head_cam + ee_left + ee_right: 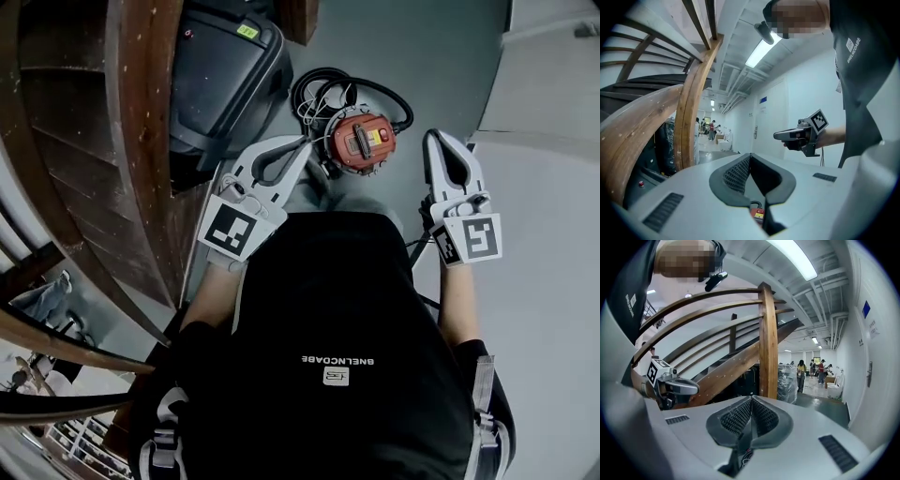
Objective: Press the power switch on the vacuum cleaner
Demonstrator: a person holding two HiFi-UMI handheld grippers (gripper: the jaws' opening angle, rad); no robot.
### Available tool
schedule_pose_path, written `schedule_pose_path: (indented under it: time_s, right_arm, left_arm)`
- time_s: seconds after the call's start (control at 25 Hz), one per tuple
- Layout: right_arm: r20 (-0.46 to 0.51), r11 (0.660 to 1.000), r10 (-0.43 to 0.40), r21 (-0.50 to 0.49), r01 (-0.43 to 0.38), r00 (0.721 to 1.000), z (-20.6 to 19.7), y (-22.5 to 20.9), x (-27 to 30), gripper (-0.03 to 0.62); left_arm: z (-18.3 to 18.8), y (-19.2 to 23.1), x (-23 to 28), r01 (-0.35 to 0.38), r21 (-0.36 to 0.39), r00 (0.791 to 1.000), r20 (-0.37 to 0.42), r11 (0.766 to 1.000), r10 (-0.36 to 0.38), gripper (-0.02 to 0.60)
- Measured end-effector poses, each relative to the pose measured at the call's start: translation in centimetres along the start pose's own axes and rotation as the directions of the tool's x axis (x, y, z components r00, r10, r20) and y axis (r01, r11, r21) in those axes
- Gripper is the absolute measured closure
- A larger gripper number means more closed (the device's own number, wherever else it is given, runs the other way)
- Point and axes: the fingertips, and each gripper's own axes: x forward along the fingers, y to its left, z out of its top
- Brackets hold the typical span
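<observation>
The vacuum cleaner (361, 141) stands on the grey floor below me, a round drum with an orange-red top and a black hose (394, 98) coiled behind it. On its lid sits a yellow and red control patch (377, 136). My left gripper (302, 142) hovers just left of the drum, jaws shut and holding nothing. My right gripper (435, 137) hangs to the drum's right, a little apart from it, also shut and holding nothing. In the left gripper view a bit of the red lid (759, 213) shows beneath the left gripper (750, 155). The right gripper (751, 397) points level, past a stair post.
A black wheeled case (225, 75) stands to the left of the vacuum, under a curved wooden staircase (141, 141). A wooden post (768, 343) and wrapped goods (786, 380) stand ahead of the right gripper. A pale wall (553, 94) bounds the right side. People stand far down the corridor (801, 371).
</observation>
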Motion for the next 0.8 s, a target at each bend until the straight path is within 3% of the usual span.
schedule_pose_path:
  time_s: [0.4, 0.8]
  right_arm:
    - [-0.196, 0.999, 0.034, 0.042, -0.026, 0.98, -6.8, -6.1, 3.4, 0.566]
    - [-0.404, 0.983, 0.114, 0.178, -0.045, 0.908, -19.1, -12.3, 5.3, 0.566]
  left_arm:
    - [-2.3, 0.9, 5.1, -0.025, -0.008, 0.995, -0.095, 1.0, 0.024, 0.566]
    - [-5.5, -0.9, 11.6, -0.115, 0.001, 0.976, -0.186, 0.993, 0.113, 0.565]
